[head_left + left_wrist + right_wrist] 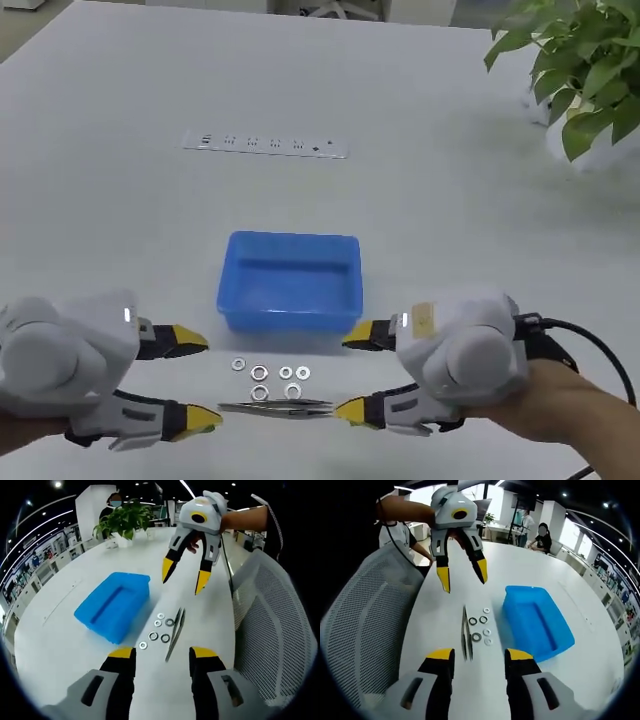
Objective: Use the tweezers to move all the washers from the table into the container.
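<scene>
Since the left gripper [195, 378] and the right gripper [352, 373] both stand with jaws spread and nothing between them, the step in hand looks like picking up the tweezers [275, 407].

Layout: the grippers face each other low over the table [420, 200]. The tweezers lie flat between them on the near side, long axis running from one gripper toward the other, holding nothing. Washers [272, 378], six by my count, lie loose in a small cluster just beyond the tweezers, near them but apparently not touching. The container [290, 280], blue and empty, sits just beyond the washers. No washer is in it yet.

Judgement on the grasp:
- The tweezers are thin and lie flat, so the jaw tips need to come right down to the table and close across the two arms around mid-length, not at either end.
- Gripping across the arms lets the gripper's own squeeze shut the tweezer tips afterwards.
- Which end carries the tips I cannot tell for sure. In the right gripper view the end nearer that gripper seems split. Worth settling before closing.

Risk: a scraping approach could push the tweezers into the washers and scatter them. The other gripper may help by steadying or lifting one end.
</scene>
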A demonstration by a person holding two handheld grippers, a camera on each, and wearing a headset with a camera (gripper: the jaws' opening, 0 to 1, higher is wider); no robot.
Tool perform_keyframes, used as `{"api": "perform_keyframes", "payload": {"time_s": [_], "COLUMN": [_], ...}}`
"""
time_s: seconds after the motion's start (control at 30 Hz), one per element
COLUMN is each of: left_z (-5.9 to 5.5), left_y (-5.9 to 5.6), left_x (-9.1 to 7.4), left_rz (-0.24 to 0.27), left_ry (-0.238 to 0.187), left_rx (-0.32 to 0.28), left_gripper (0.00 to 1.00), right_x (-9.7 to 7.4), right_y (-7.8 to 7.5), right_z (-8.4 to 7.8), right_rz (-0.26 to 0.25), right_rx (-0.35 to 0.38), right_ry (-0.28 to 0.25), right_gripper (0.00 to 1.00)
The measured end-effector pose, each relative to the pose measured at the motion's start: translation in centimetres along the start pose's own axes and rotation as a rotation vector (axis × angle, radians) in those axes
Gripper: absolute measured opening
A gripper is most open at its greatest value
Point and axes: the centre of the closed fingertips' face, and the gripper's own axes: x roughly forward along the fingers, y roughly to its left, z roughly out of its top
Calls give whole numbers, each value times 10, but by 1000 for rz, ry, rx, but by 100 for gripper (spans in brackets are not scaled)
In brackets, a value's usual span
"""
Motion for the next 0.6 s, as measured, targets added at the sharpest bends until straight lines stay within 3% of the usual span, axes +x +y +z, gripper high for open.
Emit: {"api": "perform_keyframes", "payload": {"time_s": [0.3, 0.6], "left_z": [-13, -19], "left_y": [-4, -3], "left_x": [10, 21], "left_rz": [-35, -53], "left_ry": [42, 80], "left_rx": [39, 84], "left_gripper": [32, 25], "right_x": [21, 38], "right_y": [10, 16], "right_z": [-4, -8], "right_rz": [58, 95], "right_rx": [-49, -76], "right_ry": [35, 72], "right_gripper": [31, 23]}}
